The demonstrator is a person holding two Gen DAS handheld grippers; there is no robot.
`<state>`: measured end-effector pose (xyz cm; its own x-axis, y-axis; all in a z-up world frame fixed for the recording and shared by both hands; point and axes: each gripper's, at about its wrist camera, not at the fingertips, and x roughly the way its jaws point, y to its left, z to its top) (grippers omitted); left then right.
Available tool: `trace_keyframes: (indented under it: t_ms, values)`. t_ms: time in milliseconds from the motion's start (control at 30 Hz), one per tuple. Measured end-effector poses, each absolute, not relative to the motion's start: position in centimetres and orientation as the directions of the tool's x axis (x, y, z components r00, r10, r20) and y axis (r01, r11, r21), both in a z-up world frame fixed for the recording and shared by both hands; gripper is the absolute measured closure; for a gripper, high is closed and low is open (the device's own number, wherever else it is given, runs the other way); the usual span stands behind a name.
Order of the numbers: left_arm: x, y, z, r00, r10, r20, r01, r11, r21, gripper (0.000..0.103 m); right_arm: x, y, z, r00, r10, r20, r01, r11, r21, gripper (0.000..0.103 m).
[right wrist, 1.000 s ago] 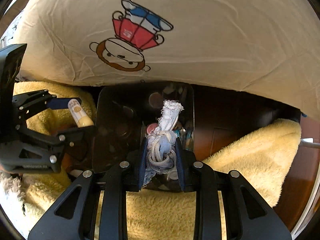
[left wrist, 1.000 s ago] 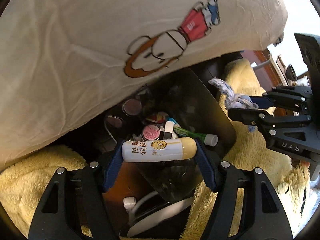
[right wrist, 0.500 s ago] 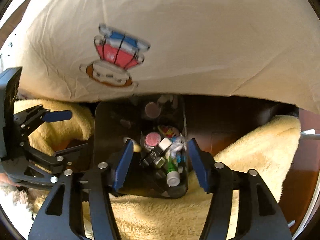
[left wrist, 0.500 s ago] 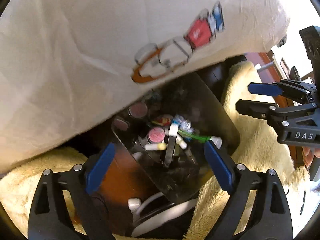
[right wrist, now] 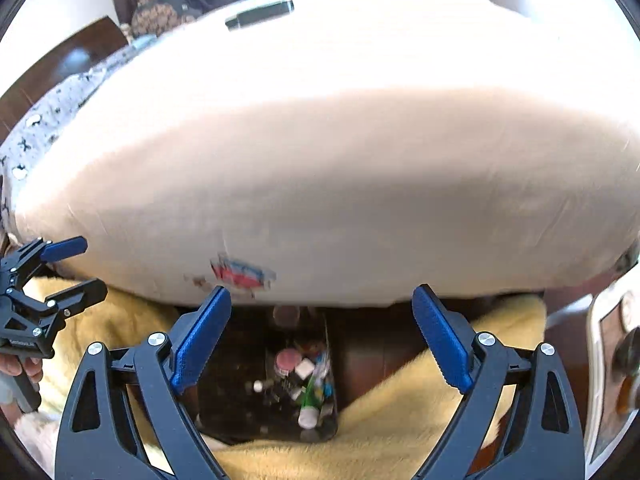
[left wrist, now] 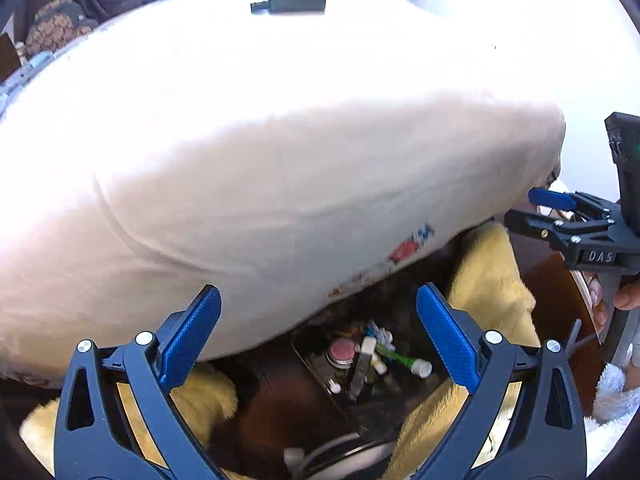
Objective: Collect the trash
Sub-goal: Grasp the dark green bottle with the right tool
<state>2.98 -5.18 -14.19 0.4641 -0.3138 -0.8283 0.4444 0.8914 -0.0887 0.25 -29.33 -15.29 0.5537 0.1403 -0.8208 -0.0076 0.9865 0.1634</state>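
A trash bin [right wrist: 240, 400] holding bottles [right wrist: 310, 404] sits below the bed [right wrist: 320, 180], fleece blankets [right wrist: 400, 420] either side, a remote [right wrist: 260, 14] on top.

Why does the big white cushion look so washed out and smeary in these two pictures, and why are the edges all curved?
Left wrist view: the cushion is overexposed on top, its cartoon print motion-blurred; the left hand-held gripper stays sharp. Right wrist view: same glare and blur; the bin below lies in shadow. Both views: a fisheye lens bends the edges and darkens the corners.
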Motion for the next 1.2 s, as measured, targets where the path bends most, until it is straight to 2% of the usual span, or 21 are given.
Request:
trace_keyframes:
  t_ms: [233,400,567,667,733,833,1200]
  values:
    - [5.7,-4.8,-11.1,0.545,-0.283,-0.789,0.427,0.904,-0.029,0.01,3.6,-28.8,-11.0,0.66,0.098,-0.745,-0.045,0.995,0.091,0.01]
    - [9.9,-4.5,-9.3,0.574,-0.293,-0.764,0.42,0.907,-0.032,0.009,9.8,-27.7,-8.3,0.71,0.127,-0.693,-0.083,0.992,0.096,0.01]
    - [14.8,-4.3,-8.4,0.578,-0.288,-0.763,0.416,0.909,-0.028,0.009,17.0,-25.4,-6.7,0.716,0.132,-0.685,-0.085,0.991,0.102,0.01]
    - [16.9,-4.1,-7.7,0.6,-0.264,-0.755,0.408,0.913,0.005,0.009,21.1,-24.1,-6.1,0.713,0.135,-0.688,-0.079,0.99,0.113,0.009]
    - [18.0,-3.9,-7.4,0.607,-0.258,-0.751,0.401,0.916,0.01,0.009,23.7,-23.2,-6.1,0.708,0.137,-0.693,-0.076,0.99,0.119,0.003]
    - [19.4,-3.6,-7.3,0.613,-0.251,-0.75,0.396,0.918,0.016,0.009,27.5,-21.5,-6.6,0.689,0.144,-0.71,-0.068,0.989,0.135,0.004]
    - [21.2,-2.3,-7.1,0.614,-0.274,-0.74,0.39,0.921,-0.018,0.009,34.3,-17.7,-8.7,0.625,0.0,-0.78,0.045,0.998,0.036,0.002]
